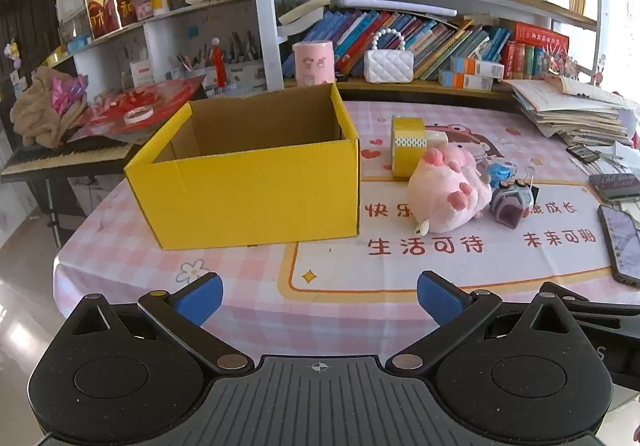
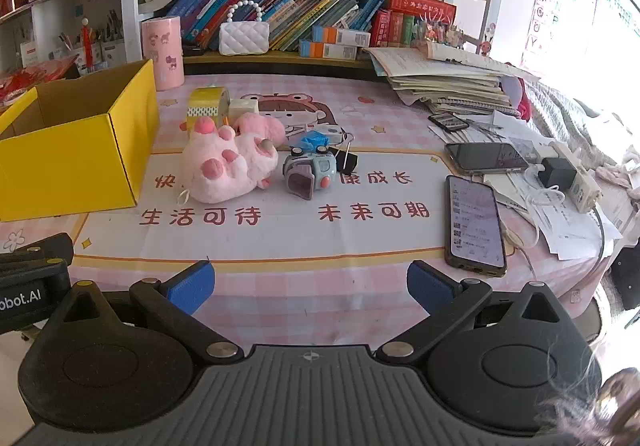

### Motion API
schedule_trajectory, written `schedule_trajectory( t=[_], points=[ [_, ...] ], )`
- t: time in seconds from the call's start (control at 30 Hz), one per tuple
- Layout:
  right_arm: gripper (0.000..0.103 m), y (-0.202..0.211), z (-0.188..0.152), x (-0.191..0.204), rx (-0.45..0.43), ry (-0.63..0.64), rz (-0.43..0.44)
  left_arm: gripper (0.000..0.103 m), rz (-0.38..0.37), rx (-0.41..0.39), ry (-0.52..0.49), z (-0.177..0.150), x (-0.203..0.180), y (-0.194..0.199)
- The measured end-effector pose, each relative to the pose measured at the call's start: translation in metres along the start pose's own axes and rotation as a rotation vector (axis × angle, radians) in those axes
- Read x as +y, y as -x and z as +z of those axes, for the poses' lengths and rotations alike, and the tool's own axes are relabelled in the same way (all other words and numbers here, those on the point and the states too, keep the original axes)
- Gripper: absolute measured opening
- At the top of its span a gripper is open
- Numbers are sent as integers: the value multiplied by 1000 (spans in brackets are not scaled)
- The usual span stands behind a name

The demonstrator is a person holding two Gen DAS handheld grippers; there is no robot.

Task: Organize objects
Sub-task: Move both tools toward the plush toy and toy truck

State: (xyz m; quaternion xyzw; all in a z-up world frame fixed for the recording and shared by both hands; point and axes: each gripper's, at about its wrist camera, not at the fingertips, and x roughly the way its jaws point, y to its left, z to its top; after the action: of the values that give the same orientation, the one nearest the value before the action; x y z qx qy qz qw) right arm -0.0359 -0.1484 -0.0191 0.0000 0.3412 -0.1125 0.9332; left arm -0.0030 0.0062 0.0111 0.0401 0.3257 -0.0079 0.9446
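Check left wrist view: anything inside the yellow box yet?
No. The visible inside of the yellow box shows only bare cardboard, and the pink plush and tape roll sit on the table beside it.

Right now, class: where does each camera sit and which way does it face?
Left wrist: on the left claw, open, facing the yellow box; its own blue fingers show.
Right wrist: on the right claw, open, facing the pink plush and phone.
Shared: box, plush, yellow tape roll.
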Motion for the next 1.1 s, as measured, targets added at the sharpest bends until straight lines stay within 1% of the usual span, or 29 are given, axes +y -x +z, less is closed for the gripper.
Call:
schedule_trajectory(
  t=[0.47, 0.83, 1.1],
  points=[
    [103, 1, 1, 2, -1, 0, -3, 103, -9, -8, -14, 2, 2, -2],
    [103, 1, 3, 4, -3, 3, -7, 103, 1, -9, -21, 4, 6, -5],
    [103, -1, 3, 14, 5, 2, -11, 103, -4, -3, -20, 5, 12, -8]
  ],
)
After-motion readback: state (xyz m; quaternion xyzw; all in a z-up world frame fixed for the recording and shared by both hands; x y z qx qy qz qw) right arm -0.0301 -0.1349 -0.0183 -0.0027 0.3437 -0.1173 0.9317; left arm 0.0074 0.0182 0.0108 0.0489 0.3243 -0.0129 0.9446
